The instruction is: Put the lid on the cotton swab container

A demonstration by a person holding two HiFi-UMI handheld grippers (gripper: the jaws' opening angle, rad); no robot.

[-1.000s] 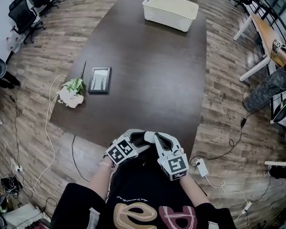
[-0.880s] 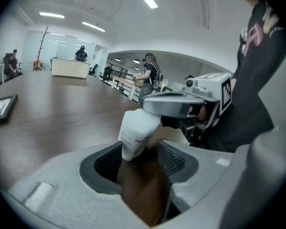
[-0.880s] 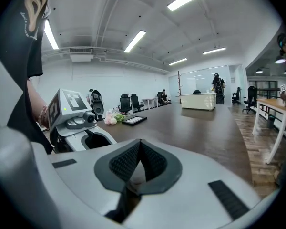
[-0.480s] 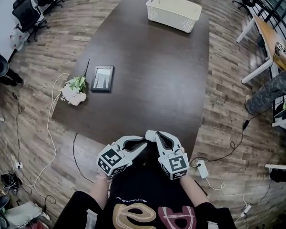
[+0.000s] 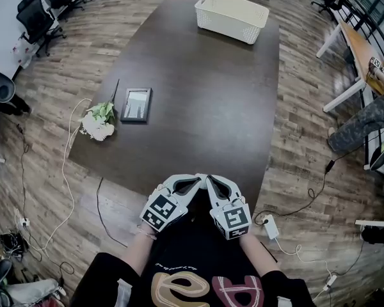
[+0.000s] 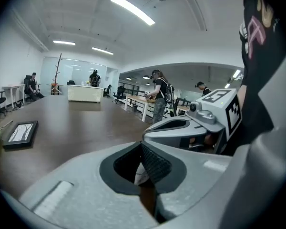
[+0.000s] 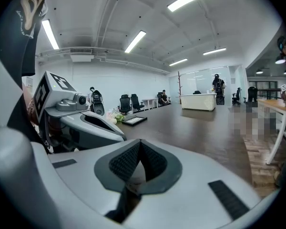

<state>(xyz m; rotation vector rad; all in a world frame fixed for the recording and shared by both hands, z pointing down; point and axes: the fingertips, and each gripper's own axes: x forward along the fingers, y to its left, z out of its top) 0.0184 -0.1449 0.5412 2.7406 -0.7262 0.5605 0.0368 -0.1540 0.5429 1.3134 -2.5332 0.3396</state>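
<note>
Cotton swab container and lid: neither shows in any view, not on the tabletop (image 5: 205,107) and not in a gripper, so their place can't be told.

Left gripper (image 5: 195,180): its jaws have just been closing and now stand clenched, pads together. Nothing I can name sits between them. A pale sliver shows in the gap under the pads, too small to tell what it is. Half a second ago this gripper was swung out to the left and lower in the head view. Now it's back up, tip just beside the tip of the right gripper (image 5: 210,180).

Right gripper: unchanged, also clenched, with the same kind of pale sliver under its pads.

Both hang off the tabletop's near edge, close to the person's black shirt (image 5: 192,261). My read: the task isn't under way, and this looks like a rest pose with no lid picked up.

On the tabletop, same as before: a white basket (image 5: 230,16) at the far end, a picture frame (image 5: 135,105) near the left edge, and a flower bunch (image 5: 97,121) overhanging the left edge.

Hidden: the basket's inside can't be seen, and the hands and shirt cover the strip right under the grippers.
</note>
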